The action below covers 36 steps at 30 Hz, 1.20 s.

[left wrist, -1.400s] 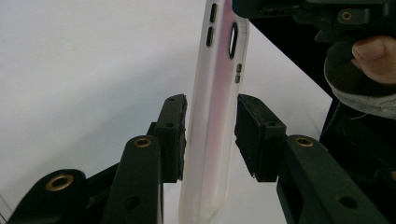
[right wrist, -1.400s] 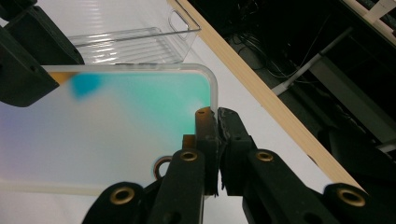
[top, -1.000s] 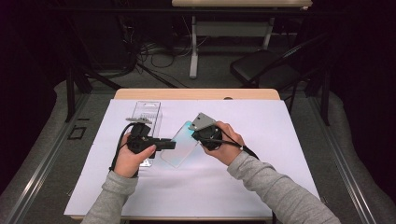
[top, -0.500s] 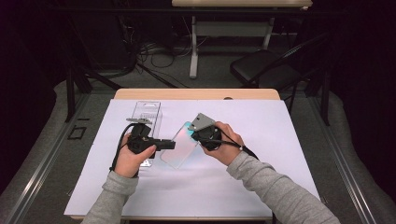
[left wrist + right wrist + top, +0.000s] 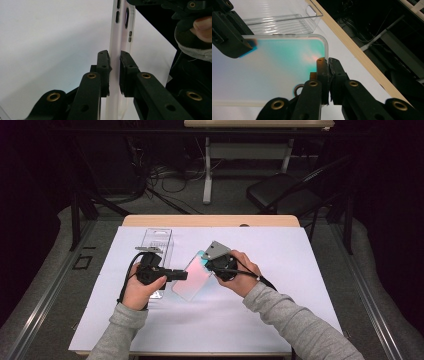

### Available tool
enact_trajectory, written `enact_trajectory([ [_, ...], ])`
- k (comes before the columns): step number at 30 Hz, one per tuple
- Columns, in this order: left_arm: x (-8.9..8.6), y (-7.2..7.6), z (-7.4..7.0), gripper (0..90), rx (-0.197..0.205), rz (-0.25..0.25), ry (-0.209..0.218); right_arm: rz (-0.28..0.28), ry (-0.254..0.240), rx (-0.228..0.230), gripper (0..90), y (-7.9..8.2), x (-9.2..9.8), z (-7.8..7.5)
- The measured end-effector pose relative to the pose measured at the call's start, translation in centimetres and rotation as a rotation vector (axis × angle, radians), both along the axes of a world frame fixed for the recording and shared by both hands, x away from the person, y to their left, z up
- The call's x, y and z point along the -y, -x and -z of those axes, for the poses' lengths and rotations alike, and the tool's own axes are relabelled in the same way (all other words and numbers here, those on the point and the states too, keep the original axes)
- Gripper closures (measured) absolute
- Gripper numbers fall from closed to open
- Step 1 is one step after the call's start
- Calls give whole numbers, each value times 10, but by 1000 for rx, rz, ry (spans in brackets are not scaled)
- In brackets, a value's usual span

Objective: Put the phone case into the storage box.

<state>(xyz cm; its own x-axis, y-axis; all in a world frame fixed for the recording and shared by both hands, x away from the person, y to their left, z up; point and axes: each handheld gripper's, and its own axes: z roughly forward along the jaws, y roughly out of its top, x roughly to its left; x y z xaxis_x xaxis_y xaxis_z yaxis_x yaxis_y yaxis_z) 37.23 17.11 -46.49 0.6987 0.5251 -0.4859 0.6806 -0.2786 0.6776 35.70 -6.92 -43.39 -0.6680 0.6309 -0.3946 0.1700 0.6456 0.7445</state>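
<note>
Holding the phone case (image 5: 192,277) between both: my right hand-held gripper (image 5: 328,61) clamps one edge, steadying it while my left hand-held gripper (image 5: 114,56) has just been closing onto the opposite edge.

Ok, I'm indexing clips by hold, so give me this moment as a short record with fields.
held thing: phone case, translucent, pink-to-teal, lifted off the table
left gripper: jaws have just been closing, pads on the case's edge
right gripper: shut on the case's corner
also there: clear tray on white sheet

Phone case (image 5: 192,276) between both grippers (above white table (image 5: 300,270))
</note>
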Motion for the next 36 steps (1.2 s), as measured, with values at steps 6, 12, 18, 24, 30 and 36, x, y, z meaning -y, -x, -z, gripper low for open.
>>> enact_trajectory([
  [6, 0, 0, 0, 809, 2, 17, -2, -7, 4, -5, 878, -1, 0, 0],
  [12, 0, 0, 0, 811, 2, 22, -3, -11, 4, -11, 878, -1, 1, 0],
  [18, -1, 0, 0, 813, 5, 24, -5, -12, 4, -15, 878, -2, 1, 1],
  [24, -1, 0, 0, 814, 14, 28, -10, -13, 1, -18, 878, -2, 1, 0],
  [30, -1, 0, 0, 815, 14, 28, -11, -13, -1, -22, 878, -2, 0, 1],
  [36, -1, 0, -1, 815, 19, 28, -7, -16, -7, -21, 877, -3, 1, 0],
])
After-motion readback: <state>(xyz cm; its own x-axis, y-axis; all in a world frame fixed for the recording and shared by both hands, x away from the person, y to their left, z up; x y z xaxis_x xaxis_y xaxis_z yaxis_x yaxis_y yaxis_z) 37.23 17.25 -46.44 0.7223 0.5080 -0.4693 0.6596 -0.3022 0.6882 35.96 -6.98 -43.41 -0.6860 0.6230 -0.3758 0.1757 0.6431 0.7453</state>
